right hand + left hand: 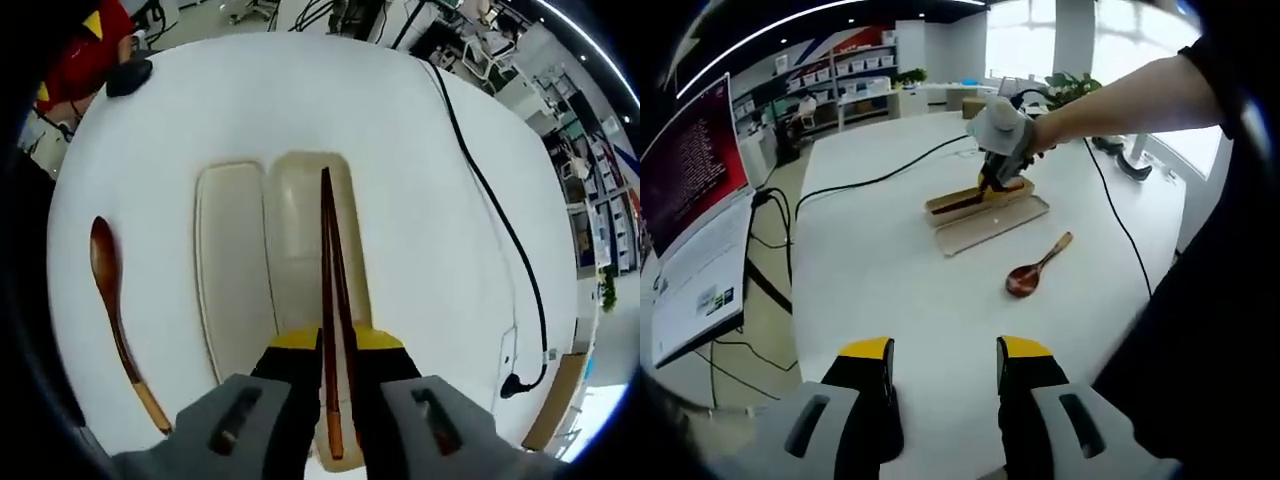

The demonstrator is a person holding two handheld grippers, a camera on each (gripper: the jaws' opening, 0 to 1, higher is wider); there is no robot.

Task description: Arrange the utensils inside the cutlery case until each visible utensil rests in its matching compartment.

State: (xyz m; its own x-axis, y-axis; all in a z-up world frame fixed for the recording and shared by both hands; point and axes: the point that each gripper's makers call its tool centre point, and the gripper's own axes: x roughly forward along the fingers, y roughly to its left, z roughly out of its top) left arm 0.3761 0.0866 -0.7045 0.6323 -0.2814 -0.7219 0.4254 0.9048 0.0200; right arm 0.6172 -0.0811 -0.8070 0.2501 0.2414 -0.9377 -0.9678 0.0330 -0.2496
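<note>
A pair of dark wooden chopsticks (328, 260) runs lengthwise over the beige cutlery case (298, 225), and my right gripper (335, 345) is shut on their near end. The case's lid (232, 270) lies flat beside the case on its left. A brown wooden spoon (112, 300) rests on the white table left of the lid. In the left gripper view the right gripper (996, 178), in a person's hand, hangs over the case (975, 203), with the lid (992, 226) and the spoon (1036, 268) nearer me. My left gripper (946, 358) is open above bare table, well short of them.
A black cable (875, 180) crosses the round white table (890, 280) from the left, and another (500, 230) runs right of the case. A monitor (690, 170) stands off the table's left edge. A small black object (130, 76) lies at the far edge.
</note>
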